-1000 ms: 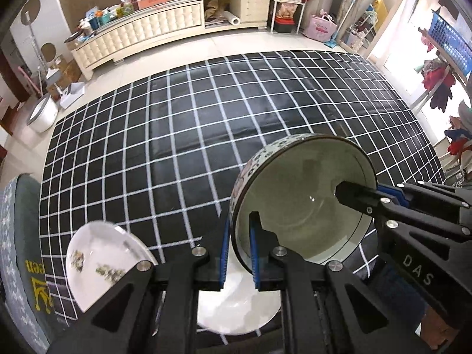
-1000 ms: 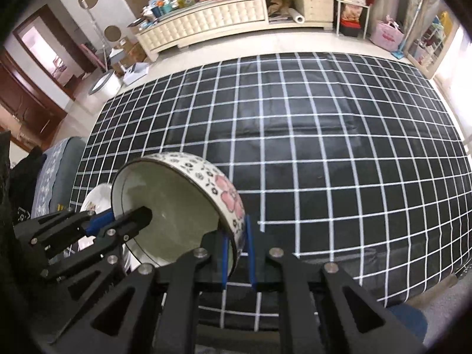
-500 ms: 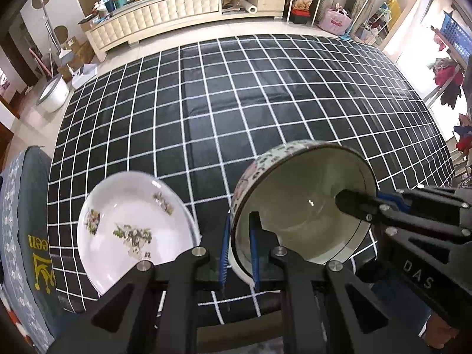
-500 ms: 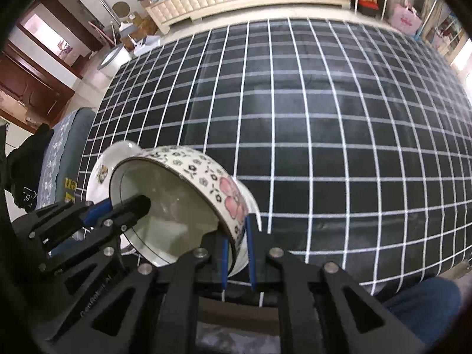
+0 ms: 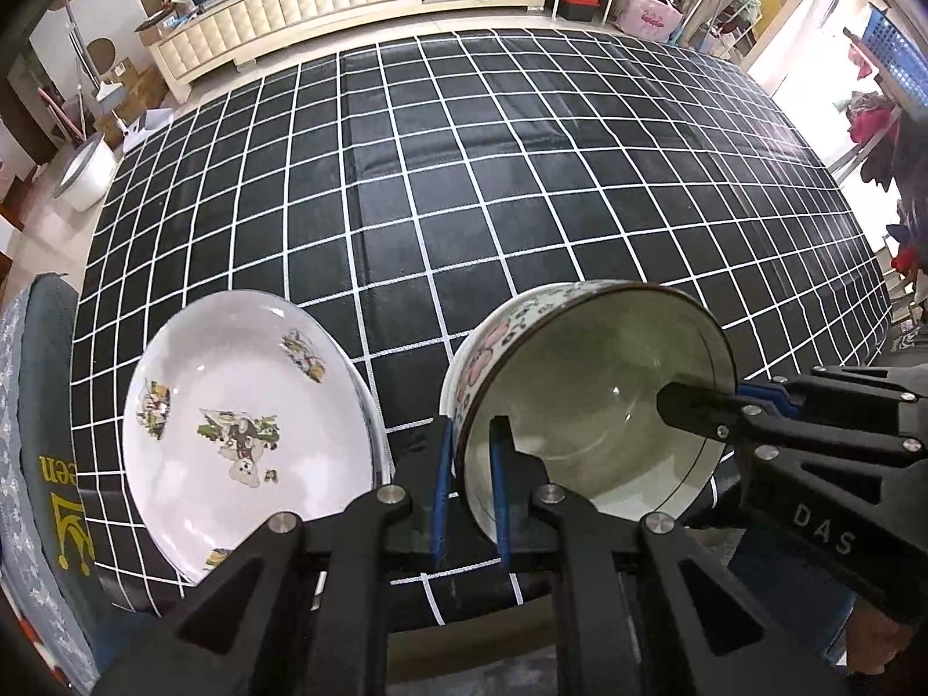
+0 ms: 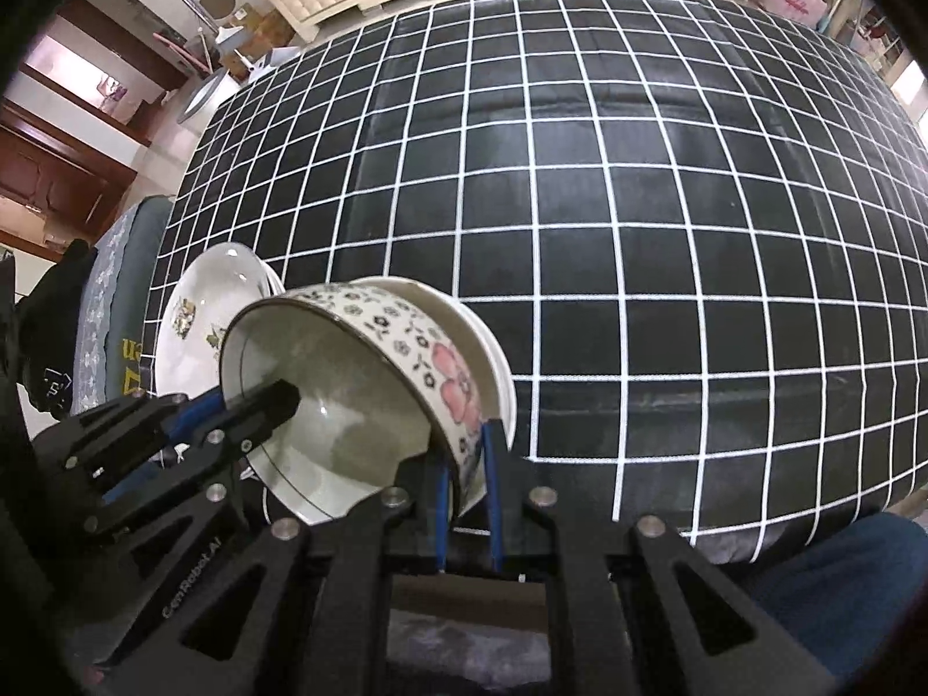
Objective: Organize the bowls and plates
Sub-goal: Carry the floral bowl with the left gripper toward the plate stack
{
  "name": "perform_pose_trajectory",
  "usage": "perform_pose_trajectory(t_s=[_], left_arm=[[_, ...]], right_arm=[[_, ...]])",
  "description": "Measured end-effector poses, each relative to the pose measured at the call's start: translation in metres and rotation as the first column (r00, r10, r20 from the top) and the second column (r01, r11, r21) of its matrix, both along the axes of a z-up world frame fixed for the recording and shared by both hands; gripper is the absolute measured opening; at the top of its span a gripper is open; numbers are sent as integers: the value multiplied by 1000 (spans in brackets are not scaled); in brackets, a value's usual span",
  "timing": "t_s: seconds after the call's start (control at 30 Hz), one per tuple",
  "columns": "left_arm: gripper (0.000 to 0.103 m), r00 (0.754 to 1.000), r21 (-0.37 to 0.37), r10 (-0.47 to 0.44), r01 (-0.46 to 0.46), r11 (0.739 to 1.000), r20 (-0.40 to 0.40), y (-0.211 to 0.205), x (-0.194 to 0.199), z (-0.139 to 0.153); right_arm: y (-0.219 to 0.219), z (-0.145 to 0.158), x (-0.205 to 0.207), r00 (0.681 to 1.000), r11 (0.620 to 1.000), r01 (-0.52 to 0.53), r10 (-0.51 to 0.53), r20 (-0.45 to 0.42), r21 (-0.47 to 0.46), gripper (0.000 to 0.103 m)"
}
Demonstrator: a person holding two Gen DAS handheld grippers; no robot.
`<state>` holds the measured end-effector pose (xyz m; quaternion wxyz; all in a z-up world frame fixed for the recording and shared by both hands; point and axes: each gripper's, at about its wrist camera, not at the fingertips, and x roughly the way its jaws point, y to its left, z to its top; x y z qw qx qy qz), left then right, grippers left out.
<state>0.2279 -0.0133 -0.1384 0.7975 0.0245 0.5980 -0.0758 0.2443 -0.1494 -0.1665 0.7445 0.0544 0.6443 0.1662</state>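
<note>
Holding: both hand-held grippers clamp the floral bowl (image 5: 591, 423) rim, tilted.
Left hand-held gripper (image 5: 470, 487): near rim.
Right hand-held gripper (image 6: 466, 472): opposite rim.
Beside: printed plate (image 5: 243, 429) on checked surface (image 5: 464, 174).

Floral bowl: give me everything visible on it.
The floral bowl looks glazed ceramic: pale plain interior, dark rim line, outer wall with small dark flowers and large pink blossoms. It is held tilted above the checked cloth, beside the white plates. The left gripper and right gripper each pinch its rim on opposite sides.
</note>
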Motion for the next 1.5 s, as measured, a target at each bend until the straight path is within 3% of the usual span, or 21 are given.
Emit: perform_pose_trajectory(t_s=[0.2,0.3,0.63,0.7,0.77,0.83,1.1,1.27,1.5], left_arm=[[11,1000,3,-1,1,1000,6,0,3,1],[11,1000,5,0,0,1000,9,-2,2,2],[11,1000,-29,10,-10,1000,23,1,0,6],[13,999,-29,8,-7,1000,33,2,-1,8],[16,999,-29,8,-6,1000,44,3,-2,12],[19,999,-35,12,-11,999,51,5,-2,14],[38,997,-63,45,-41,997,58,13,-4,13],[38,996,-59,60,-56,997,65,16,-6,9],[38,997,-73,55,-51,996,62,16,-7,0]], right_arm=[[-3,0,3,1000,1000,-7,7,-17,5,15],[2,1,1,1000,998,-21,21,9,-54,16],[8,8,-3,997,992,-40,47,54,-118,20],[8,11,-3,996,991,-41,51,69,-130,24],[7,14,-3,995,990,-34,47,89,-134,41],[4,15,-2,994,990,-26,41,105,-136,51],[-16,-4,5,998,997,34,-30,63,-70,55],[-23,-12,7,997,997,60,-57,59,-39,62],[-20,-15,5,998,998,46,-44,54,-40,62]])
